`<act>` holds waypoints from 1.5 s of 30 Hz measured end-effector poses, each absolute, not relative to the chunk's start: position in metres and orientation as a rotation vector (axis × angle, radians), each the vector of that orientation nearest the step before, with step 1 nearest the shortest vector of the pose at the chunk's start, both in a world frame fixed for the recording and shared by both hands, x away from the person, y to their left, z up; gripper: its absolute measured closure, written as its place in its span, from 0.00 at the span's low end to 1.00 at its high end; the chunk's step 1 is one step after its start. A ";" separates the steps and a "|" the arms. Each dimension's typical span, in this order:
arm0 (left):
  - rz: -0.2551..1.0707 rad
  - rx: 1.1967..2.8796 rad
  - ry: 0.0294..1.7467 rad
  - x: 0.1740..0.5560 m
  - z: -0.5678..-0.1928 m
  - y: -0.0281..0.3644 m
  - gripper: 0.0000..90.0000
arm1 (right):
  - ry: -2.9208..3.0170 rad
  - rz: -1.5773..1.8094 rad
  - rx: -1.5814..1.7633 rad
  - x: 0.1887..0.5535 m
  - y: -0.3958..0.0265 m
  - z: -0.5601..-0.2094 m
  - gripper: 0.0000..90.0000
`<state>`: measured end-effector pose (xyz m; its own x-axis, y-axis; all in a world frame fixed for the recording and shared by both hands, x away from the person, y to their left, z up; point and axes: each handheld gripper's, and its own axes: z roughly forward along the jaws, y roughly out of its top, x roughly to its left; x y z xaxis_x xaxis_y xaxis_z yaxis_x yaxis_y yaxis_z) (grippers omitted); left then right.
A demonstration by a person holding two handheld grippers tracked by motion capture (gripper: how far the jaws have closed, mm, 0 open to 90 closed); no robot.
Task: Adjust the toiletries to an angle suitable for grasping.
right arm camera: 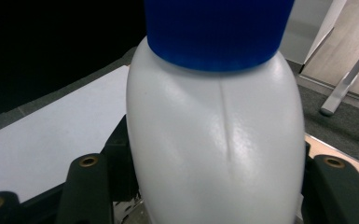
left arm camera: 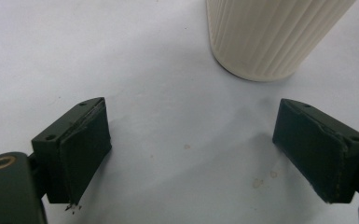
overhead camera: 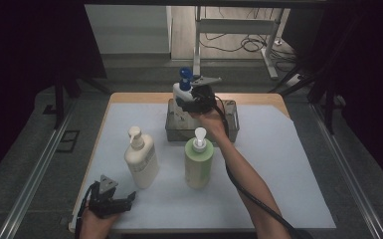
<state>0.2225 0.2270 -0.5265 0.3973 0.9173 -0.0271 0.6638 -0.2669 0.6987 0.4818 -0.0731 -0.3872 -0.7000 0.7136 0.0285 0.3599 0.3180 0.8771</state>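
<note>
White bottle with blue cap (right arm camera: 214, 140) clamped between the jaws of the right gripper (overhead camera: 199, 97), held over the grey tray (overhead camera: 231, 130) at the far side of the bench (overhead camera: 288, 169). Left gripper (overhead camera: 110, 199) low at the near edge, jaws spread wide and empty, cream ribbed bottle (left arm camera: 270, 37) just ahead of them. Green pump bottle (overhead camera: 198, 162) between the two grippers in the high view. Tray contents hidden.
</note>
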 end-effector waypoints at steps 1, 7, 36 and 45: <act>0.515 2.025 1.345 0.223 -0.527 0.227 0.12 | 2.226 1.336 0.955 0.481 -0.073 -0.388 0.46; 0.516 2.025 1.345 0.223 -0.527 0.227 0.12 | 2.237 1.328 0.954 0.479 -0.073 -0.391 0.46; 0.515 2.026 1.346 0.222 -0.526 0.227 0.12 | 2.284 1.334 0.894 0.477 -0.080 -0.409 0.38; 0.516 2.027 1.346 0.222 -0.526 0.227 0.12 | 2.281 1.349 0.885 0.467 -0.095 -0.406 0.38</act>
<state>0.2223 0.2269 -0.5264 0.3974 0.9173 -0.0259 0.6644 -0.2682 0.6976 0.4669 -0.0949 -0.4057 -0.7456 0.6662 0.0185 0.3372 0.3532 0.8727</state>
